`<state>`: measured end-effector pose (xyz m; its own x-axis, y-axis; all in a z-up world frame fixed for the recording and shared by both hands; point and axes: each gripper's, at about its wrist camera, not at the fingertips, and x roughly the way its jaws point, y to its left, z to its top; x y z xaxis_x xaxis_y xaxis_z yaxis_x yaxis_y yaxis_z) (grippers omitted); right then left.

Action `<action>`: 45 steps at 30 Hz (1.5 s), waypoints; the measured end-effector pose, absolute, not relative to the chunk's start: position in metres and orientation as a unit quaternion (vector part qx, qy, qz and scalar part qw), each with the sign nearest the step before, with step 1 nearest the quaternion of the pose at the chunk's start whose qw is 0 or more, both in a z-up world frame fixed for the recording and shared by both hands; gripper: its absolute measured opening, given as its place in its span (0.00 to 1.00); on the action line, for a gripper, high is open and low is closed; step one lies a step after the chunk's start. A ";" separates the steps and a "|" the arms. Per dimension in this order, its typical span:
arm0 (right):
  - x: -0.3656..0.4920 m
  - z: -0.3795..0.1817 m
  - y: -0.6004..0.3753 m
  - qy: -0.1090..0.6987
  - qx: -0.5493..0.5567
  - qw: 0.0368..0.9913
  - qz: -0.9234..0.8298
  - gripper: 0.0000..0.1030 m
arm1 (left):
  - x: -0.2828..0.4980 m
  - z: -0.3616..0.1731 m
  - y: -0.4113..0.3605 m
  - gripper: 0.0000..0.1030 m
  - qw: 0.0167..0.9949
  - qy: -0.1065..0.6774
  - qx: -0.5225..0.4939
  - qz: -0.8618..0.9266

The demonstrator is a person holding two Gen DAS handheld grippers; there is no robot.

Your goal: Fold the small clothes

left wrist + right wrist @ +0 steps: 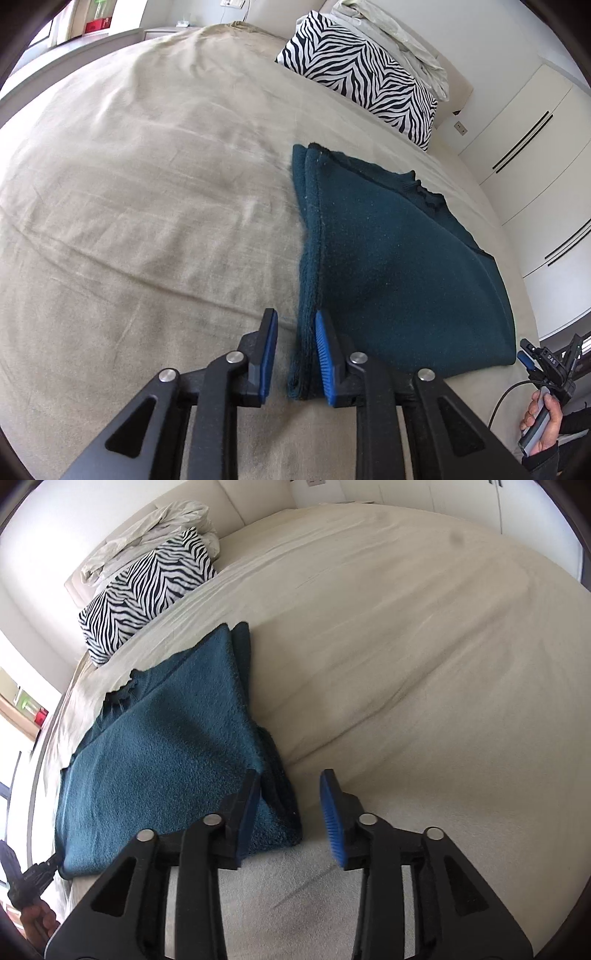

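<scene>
A dark teal knit garment (399, 266) lies folded on the beige bed (147, 192). My left gripper (295, 354) is open, its jaws straddling the garment's near left folded edge. In the right wrist view the garment (159, 760) lies to the left. My right gripper (290, 812) is open, with its left pad against the garment's near right corner and its right pad over bare sheet. The other hand-held gripper shows at the right edge of the left wrist view (550, 369) and the lower left of the right wrist view (33, 882).
A zebra-print pillow (362, 74) and crumpled pale bedding (399, 40) lie at the head of the bed. White wardrobe doors (535, 147) stand beyond the bed's right side. A bedside shelf (166, 33) stands at the far left.
</scene>
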<state>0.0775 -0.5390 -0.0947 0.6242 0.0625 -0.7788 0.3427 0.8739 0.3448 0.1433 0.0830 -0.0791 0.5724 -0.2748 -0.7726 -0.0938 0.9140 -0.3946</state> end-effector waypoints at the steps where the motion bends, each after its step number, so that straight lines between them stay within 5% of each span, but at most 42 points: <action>1: 0.072 -0.086 -0.541 0.410 0.247 0.874 -0.088 0.46 | 0.143 -0.069 0.080 0.22 0.873 0.447 -0.187 -0.050; 7: 0.090 -0.047 -0.502 0.360 0.312 0.879 0.032 0.46 | 0.184 -0.047 0.022 0.25 0.888 0.425 -0.141 -0.101; 14: 0.172 -0.108 -0.397 0.427 0.397 0.791 0.185 0.46 | 0.242 -0.089 -0.052 0.32 0.876 0.464 -0.052 -0.117; 18: 0.176 -0.144 -0.404 0.418 0.419 0.785 0.181 0.19 | 0.244 -0.099 -0.036 0.39 0.879 0.450 -0.092 -0.127; 24: 0.122 -0.168 -0.516 0.321 0.537 0.777 0.069 0.04 | 0.243 -0.106 -0.028 0.40 0.885 0.429 -0.119 -0.137; 30: 0.077 -0.128 -0.551 0.293 0.501 0.812 -0.070 0.14 | 0.241 -0.110 -0.035 0.43 0.893 0.421 -0.103 -0.124; 36: 0.171 -0.074 -0.459 0.335 0.422 0.836 0.104 0.18 | 0.241 -0.110 -0.042 0.44 0.897 0.420 -0.083 -0.109; 43: 0.275 -0.122 -0.369 0.439 0.381 0.797 0.163 0.17 | 0.242 -0.112 -0.042 0.45 0.897 0.421 -0.080 -0.110; 45: 0.274 -0.137 -0.386 0.416 0.408 0.796 0.166 0.11 | 0.243 -0.113 -0.042 0.45 0.897 0.421 -0.080 -0.111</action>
<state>0.2744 -0.3860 -0.1370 0.5994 0.6029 -0.5265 0.0761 0.6119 0.7873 0.2431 -0.0424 -0.1126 0.6215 -0.2665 -0.7367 0.1322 0.9626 -0.2366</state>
